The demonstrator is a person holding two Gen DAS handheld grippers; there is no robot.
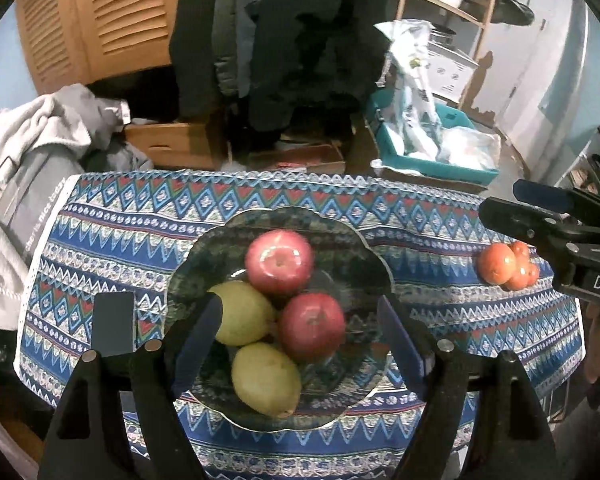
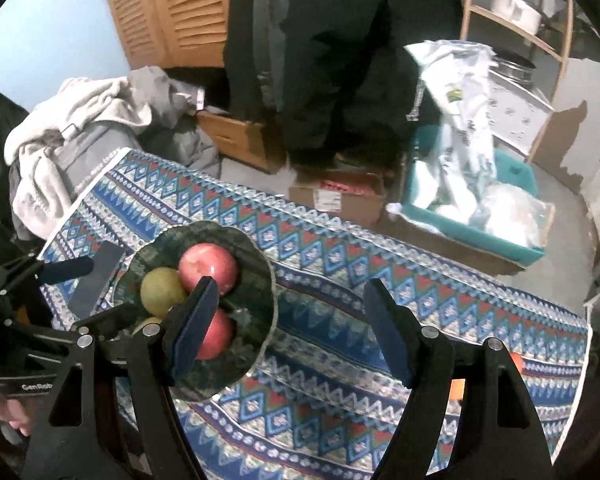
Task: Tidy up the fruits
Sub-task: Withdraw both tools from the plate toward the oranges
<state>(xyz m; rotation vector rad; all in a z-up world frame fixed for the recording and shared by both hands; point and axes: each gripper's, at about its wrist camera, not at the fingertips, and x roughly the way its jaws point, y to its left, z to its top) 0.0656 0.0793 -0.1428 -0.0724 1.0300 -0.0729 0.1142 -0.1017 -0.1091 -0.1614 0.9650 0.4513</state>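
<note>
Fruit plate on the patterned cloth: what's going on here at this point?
A person holds a gripper in each hand above a table with a patterned tablecloth. The dark plate already holds two red apples and two yellow-green pears. The left gripper hangs open over the plate, holding nothing. The right gripper is open and empty too. A cluster of orange fruits lies on the cloth off the plate.

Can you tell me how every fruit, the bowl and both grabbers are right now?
Bowl: upright on the tablecloth, holding four fruits.
Apples: two, in the bowl, touching.
Pears: two, in the bowl, beside the apples.
Oranges: clustered on the cloth, outside the bowl.
Left gripper: open, empty, above the bowl.
Right gripper: open, empty.
</note>
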